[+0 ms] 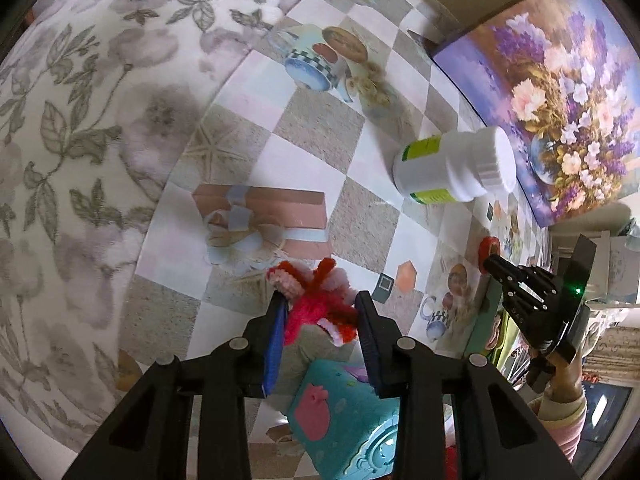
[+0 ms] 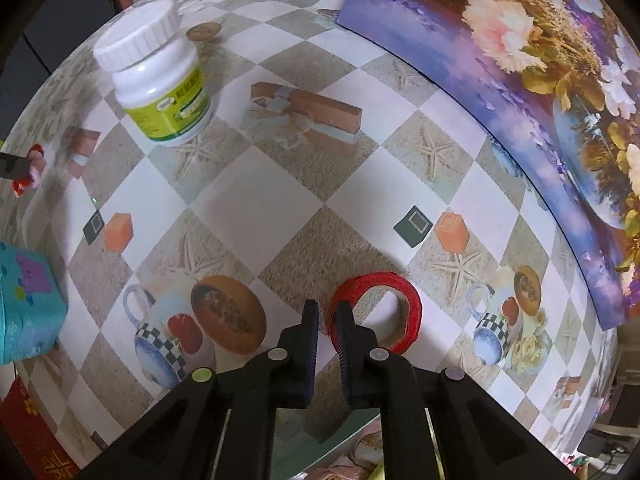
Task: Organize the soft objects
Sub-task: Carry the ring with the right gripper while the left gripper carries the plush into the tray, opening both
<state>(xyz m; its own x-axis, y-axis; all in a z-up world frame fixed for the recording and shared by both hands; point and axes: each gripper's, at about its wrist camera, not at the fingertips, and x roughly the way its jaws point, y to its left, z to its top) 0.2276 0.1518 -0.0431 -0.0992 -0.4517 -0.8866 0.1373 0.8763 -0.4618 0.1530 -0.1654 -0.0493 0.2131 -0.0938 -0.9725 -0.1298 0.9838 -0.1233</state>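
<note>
Now left gripper [image 1: 320, 312] clamps fuzzy bundle [image 1: 316, 300]; right gripper [image 2: 327, 316] nearly closed beside red ring [image 2: 400, 300].

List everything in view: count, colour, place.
toy: one, fuzzy red and pink, between the left jaws
tape: one roll, red, on the table, its wall between the right jaws
bottle: one, white with green label, upright on the table's far side
box: one, teal, at the table's left edge
painting: one, purple with flowers, along the table's right side
table: one, checked grey and white cloth
fabric: one, white with grey flowers, beyond the table
red box: one, below the table edge
left gripper: one, black, shut on the toy
right gripper: one, black, shut on the tape
sleeve: one, pink, behind the right gripper
</note>
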